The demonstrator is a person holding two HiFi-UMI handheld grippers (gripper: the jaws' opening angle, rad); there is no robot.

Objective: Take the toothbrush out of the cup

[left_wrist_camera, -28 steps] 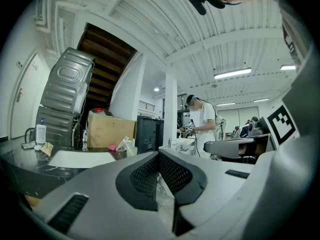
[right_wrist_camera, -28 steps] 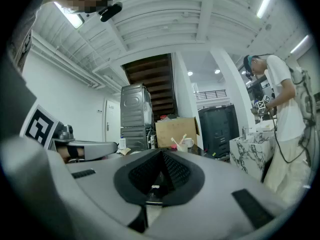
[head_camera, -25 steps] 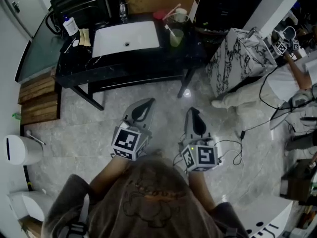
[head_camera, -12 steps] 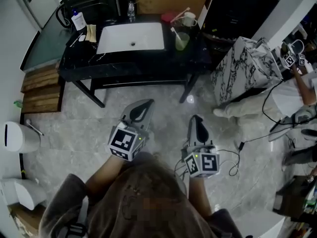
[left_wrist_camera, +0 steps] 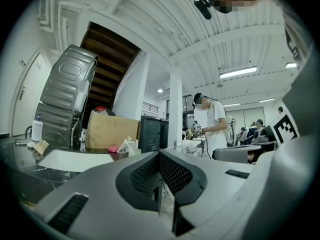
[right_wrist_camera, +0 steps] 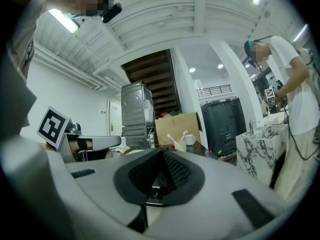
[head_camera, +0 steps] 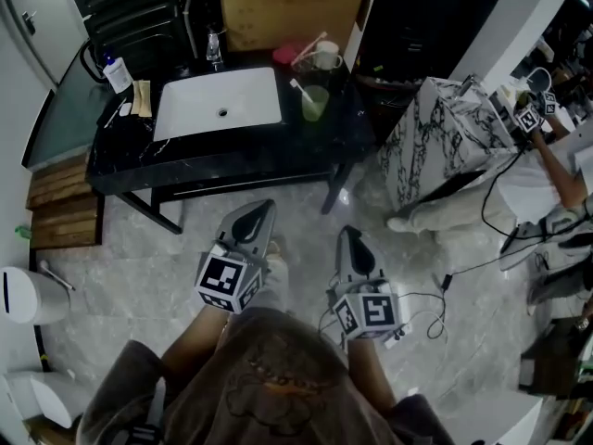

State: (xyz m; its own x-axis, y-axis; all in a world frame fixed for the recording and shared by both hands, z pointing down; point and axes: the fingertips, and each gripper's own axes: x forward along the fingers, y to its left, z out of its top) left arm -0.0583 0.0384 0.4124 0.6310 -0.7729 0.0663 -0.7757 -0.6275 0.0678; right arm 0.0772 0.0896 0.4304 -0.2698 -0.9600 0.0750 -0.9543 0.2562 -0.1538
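Observation:
A pale green cup [head_camera: 313, 103] stands on the black counter [head_camera: 232, 151] right of the white sink [head_camera: 219, 102], with a white toothbrush [head_camera: 297, 86] leaning out of it to the left. In the right gripper view the cup [right_wrist_camera: 178, 146] and toothbrush [right_wrist_camera: 171, 138] are small and far ahead. My left gripper [head_camera: 259, 208] and right gripper [head_camera: 348, 234] hover side by side over the floor, well short of the counter. Both are shut with nothing between the jaws, the left gripper [left_wrist_camera: 160, 156] and right gripper [right_wrist_camera: 161, 154] with their tips meeting.
Behind the green cup stand a clear cup with a second brush [head_camera: 307, 59] and a white mug [head_camera: 326, 60]. A cardboard box [head_camera: 289, 7] sits behind the counter, and a bottle [head_camera: 117, 73] at its left end. A marble-patterned block [head_camera: 445, 146] and floor cables [head_camera: 435, 290] lie right. A person [right_wrist_camera: 295, 84] stands there.
The counter and sink have slid left and slightly down in the head view as the person shifts. Both grippers keep their side-by-side pose and stay shut.

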